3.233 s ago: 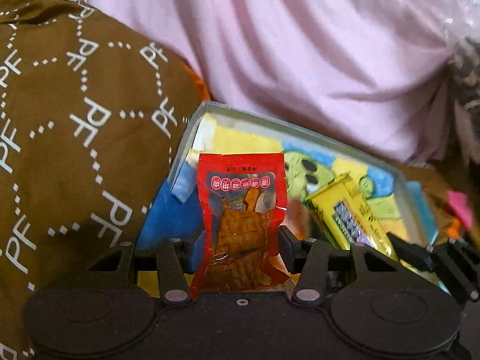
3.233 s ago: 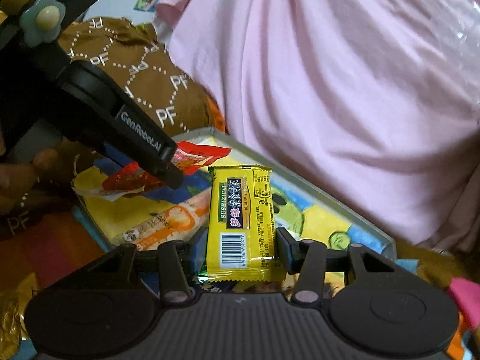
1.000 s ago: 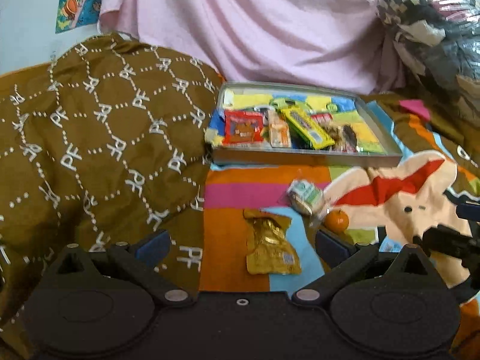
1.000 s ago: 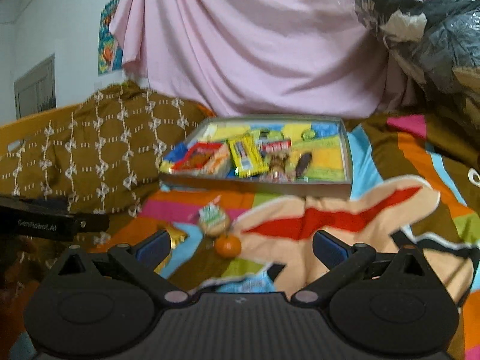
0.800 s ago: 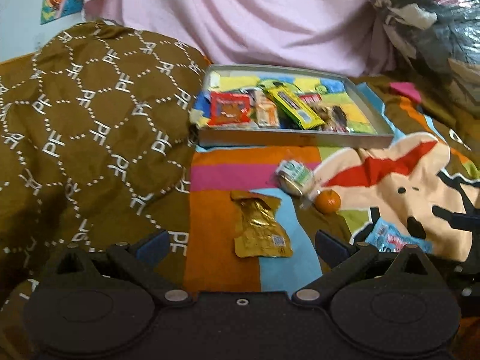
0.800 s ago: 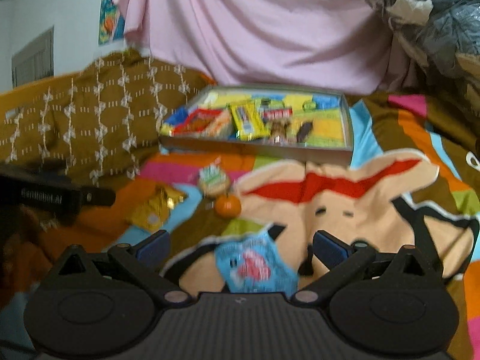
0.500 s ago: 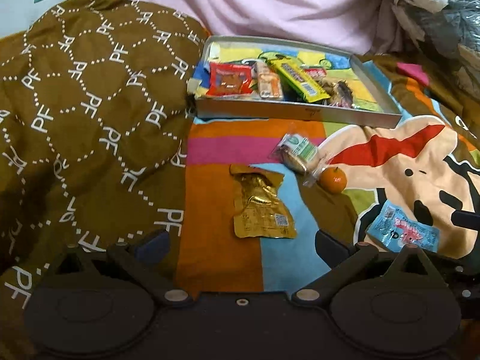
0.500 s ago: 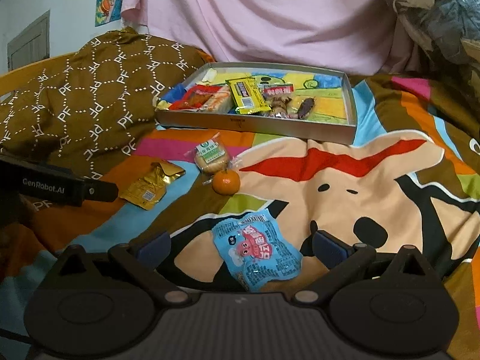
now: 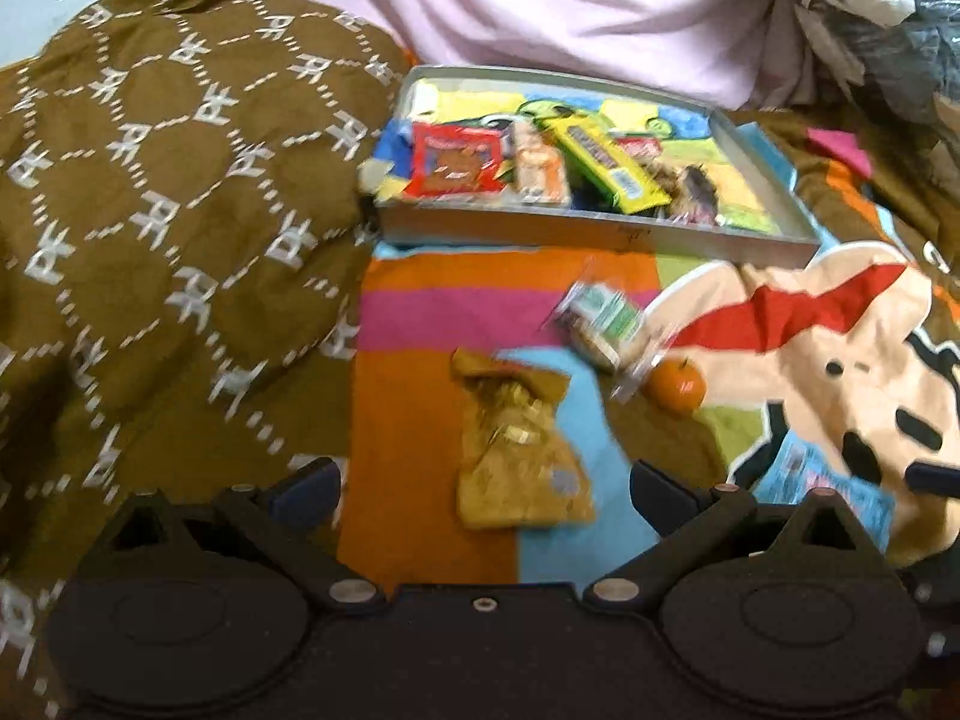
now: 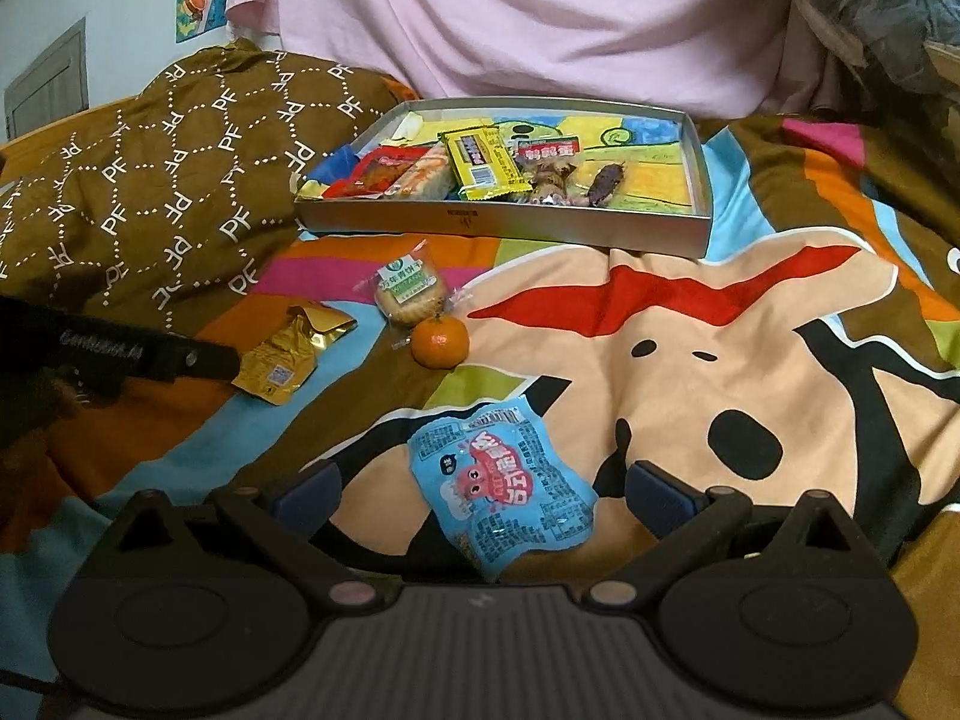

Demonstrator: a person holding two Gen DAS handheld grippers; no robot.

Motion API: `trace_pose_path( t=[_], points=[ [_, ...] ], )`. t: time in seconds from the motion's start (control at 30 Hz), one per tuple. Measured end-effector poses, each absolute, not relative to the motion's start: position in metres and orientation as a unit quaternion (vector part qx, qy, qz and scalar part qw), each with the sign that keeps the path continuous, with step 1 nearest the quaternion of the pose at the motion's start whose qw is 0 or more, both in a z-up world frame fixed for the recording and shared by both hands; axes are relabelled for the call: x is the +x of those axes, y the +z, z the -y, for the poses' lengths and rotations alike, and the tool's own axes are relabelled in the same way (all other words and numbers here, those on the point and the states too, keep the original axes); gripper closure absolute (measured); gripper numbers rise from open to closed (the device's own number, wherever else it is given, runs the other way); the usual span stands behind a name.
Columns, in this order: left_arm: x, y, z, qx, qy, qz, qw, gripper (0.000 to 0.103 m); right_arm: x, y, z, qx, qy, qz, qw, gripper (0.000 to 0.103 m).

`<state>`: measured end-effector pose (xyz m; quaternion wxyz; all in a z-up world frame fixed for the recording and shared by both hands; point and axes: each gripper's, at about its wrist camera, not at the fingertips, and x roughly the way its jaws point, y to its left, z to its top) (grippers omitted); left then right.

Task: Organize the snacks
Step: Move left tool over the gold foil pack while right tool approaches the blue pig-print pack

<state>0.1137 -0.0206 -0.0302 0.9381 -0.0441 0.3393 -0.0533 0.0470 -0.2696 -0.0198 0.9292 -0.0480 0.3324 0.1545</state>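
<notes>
Lying flat on the blanket [image 10: 690, 360], a blue packet [image 10: 501, 495] is framed between the spread, empty fingers of the right claw [image 10: 480, 495]. The left claw [image 9: 483, 489] is likewise held wide open and empty, with a gold packet [image 9: 516, 462] on the blanket between its fingers, though this view is blurred. Farther off, a wrapped biscuit [image 10: 411, 291] and an orange [image 10: 440, 342] are seen touching, and beyond them a tray [image 10: 498, 222] is filled with snacks.

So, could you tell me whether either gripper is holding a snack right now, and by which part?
Nothing is held. The left gripper is open above the gold packet, and the right gripper is open around the blue packet, not gripping it.
</notes>
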Motion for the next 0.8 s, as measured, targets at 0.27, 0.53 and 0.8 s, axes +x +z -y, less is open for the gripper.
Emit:
trace_pose_path(
  t=[0.27, 0.53, 0.8],
  points=[
    [0.151, -0.038, 0.031, -0.011, -0.096, -0.357, 0.929, 0.001, 0.066, -0.019, 0.279, -0.032, 0.161, -0.359, 0.919, 0.000],
    [0.164, -0.057, 0.028, -0.012, -0.131, -0.385, 0.914, 0.001, 0.074, -0.025, 0.267, -0.077, 0.189, -0.376, 0.904, 0.000],
    [0.168, -0.057, 0.016, -0.009, -0.121, -0.365, 0.923, 0.016, 0.081, -0.036, 0.251, -0.108, 0.203, -0.393, 0.890, 0.011]
  ],
)
